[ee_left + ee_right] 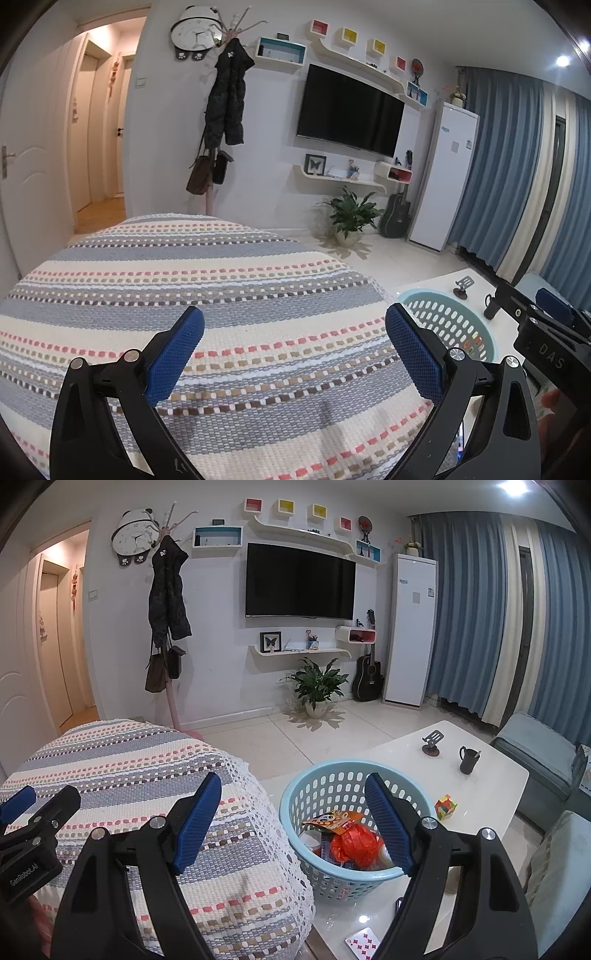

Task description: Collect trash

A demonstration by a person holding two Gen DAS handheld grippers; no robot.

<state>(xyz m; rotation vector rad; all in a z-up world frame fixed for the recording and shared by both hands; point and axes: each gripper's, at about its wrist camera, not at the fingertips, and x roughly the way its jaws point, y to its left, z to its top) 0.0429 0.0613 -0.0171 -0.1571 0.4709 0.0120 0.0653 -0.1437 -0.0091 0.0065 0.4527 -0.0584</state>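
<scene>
A light blue perforated basket [321, 878] stands on the white table [491, 771] and holds trash: an orange plastic bag [354, 843], an orange snack wrapper [332, 818] and other scraps. My right gripper [293, 805] is open and empty, above the basket's near rim. My left gripper [293, 339] is open and empty over the striped woven cover [221, 295]. The basket also shows at the right of the left wrist view [450, 321]. The right gripper's body [543, 332] shows beyond it.
On the table stand a black mug [467, 760], a phone stand [431, 744], a colour cube [446, 805] and a playing card [362, 941] near the front edge. A grey-blue sofa [543, 753] lies to the right. A potted plant [317, 690] stands on the tiled floor.
</scene>
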